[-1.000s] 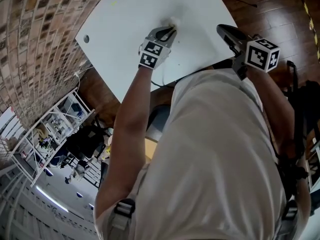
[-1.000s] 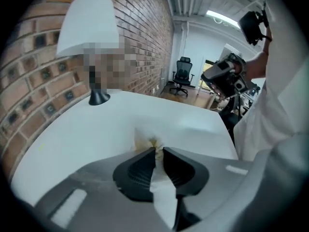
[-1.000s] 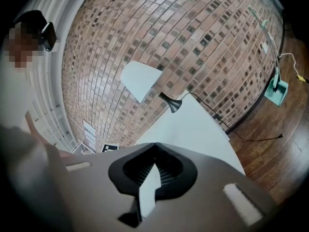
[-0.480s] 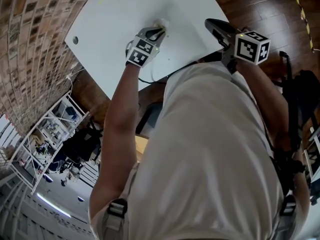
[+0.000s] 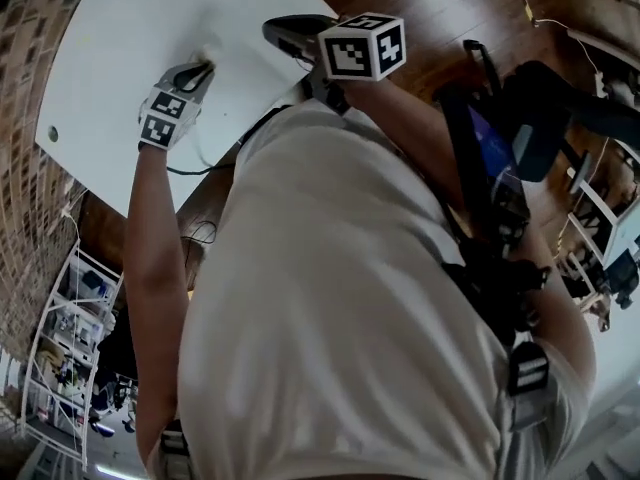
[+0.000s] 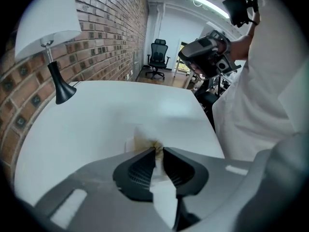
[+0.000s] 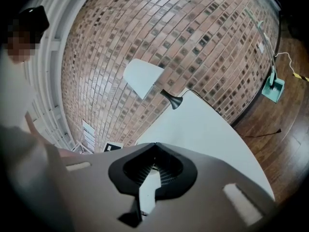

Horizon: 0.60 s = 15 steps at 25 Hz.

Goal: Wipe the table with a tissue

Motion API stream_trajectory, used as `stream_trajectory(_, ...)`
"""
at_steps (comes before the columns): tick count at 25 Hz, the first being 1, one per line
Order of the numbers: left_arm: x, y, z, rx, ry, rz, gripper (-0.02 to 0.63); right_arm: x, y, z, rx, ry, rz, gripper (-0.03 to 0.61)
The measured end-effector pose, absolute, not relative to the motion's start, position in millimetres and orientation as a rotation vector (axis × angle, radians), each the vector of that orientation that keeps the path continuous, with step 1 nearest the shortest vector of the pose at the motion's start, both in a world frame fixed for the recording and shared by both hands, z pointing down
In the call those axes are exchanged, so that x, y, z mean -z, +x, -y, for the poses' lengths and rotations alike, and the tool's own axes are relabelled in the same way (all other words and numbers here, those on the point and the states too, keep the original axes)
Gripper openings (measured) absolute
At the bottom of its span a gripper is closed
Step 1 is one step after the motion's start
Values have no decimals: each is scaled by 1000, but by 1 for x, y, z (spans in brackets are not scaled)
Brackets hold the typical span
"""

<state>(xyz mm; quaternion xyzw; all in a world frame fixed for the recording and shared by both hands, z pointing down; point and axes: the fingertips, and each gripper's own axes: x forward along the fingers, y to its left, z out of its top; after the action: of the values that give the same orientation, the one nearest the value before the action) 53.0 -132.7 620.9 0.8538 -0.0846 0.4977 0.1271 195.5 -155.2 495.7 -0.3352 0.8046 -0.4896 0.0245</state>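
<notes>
The white tissue (image 6: 140,138) is crumpled and stained yellow-brown. It lies pressed on the white table (image 6: 96,115), and my left gripper (image 6: 158,151) is shut on it, pointing steeply down. In the head view the left gripper (image 5: 205,63) holds the tissue (image 5: 208,48) near the middle of the table (image 5: 110,28). My right gripper (image 5: 278,28) hovers over the table's near edge, its jaws shut with nothing between them. The right gripper view shows those closed tips (image 7: 154,145) above the table (image 7: 203,124).
A lamp with a white shade (image 6: 46,28) and black base stands on the table's far side by the brick wall (image 7: 193,42). A small round hole (image 5: 52,134) is in the tabletop. Wooden floor (image 5: 450,18), an office chair (image 6: 158,57) and metal shelving (image 5: 70,368) surround the table.
The head view has swung right, so the table now sits at the upper left. The left gripper has slid a little across the table with the tissue and rolled. The right gripper stayed shut.
</notes>
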Motion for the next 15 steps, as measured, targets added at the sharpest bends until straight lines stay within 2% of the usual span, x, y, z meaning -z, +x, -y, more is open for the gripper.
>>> stream_trajectory(15, -621, 77, 83, -1430, 2490, 144, 58, -491, 191, 121, 1533, -1009, -2480, 8)
